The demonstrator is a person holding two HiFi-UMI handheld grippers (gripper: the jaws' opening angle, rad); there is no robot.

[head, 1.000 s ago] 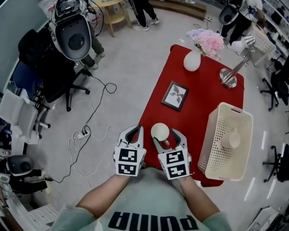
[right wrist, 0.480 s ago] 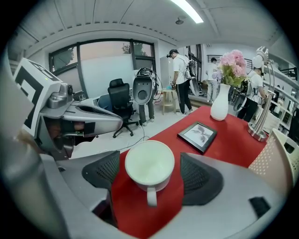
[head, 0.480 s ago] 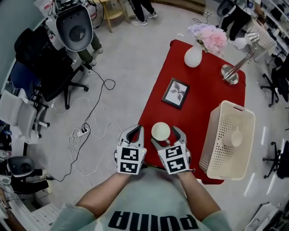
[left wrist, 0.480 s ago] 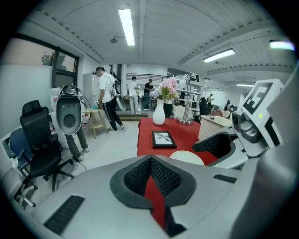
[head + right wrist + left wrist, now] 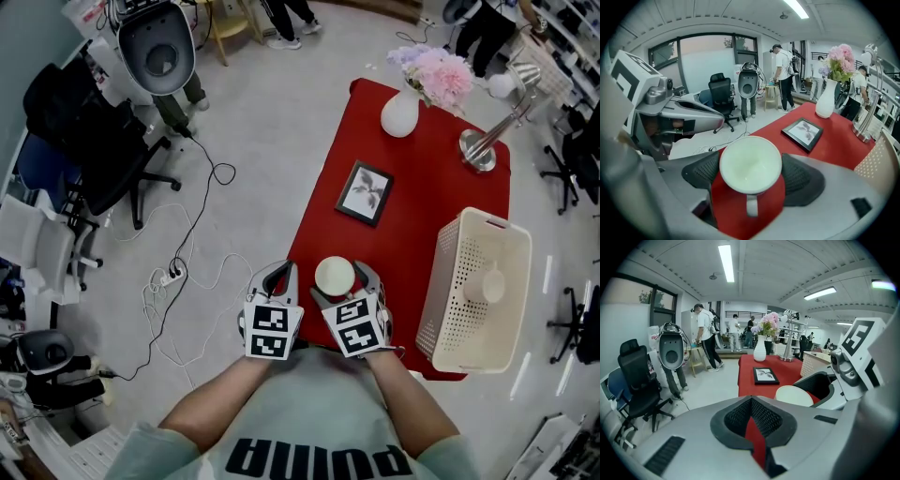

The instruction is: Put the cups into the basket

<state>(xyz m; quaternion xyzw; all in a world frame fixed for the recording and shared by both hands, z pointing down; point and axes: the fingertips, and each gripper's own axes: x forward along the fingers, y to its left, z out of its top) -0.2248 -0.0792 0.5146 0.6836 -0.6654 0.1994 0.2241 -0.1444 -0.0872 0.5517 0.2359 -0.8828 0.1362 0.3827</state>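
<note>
White cups number two, cream baskets one, grippers two. Your left gripper [image 5: 751, 399] points forward and down at the near left corner of the red tablecloth [image 5: 412, 211], its jaws closed together and empty. Just beside it, your right gripper [image 5: 751, 177] also points forward and down. Its jaws have just been opening and stand wide apart, with one cup [image 5: 750, 165] upright between them on the cloth, handle toward you. Beyond the jaws lie a framed picture [image 5: 364, 193], then a white vase [image 5: 399, 114] of pink flowers and a metal lamp [image 5: 480, 148]. Right of the right jaws sits the basket [image 5: 450, 272], holding the second cup [image 5: 489, 286].
</note>
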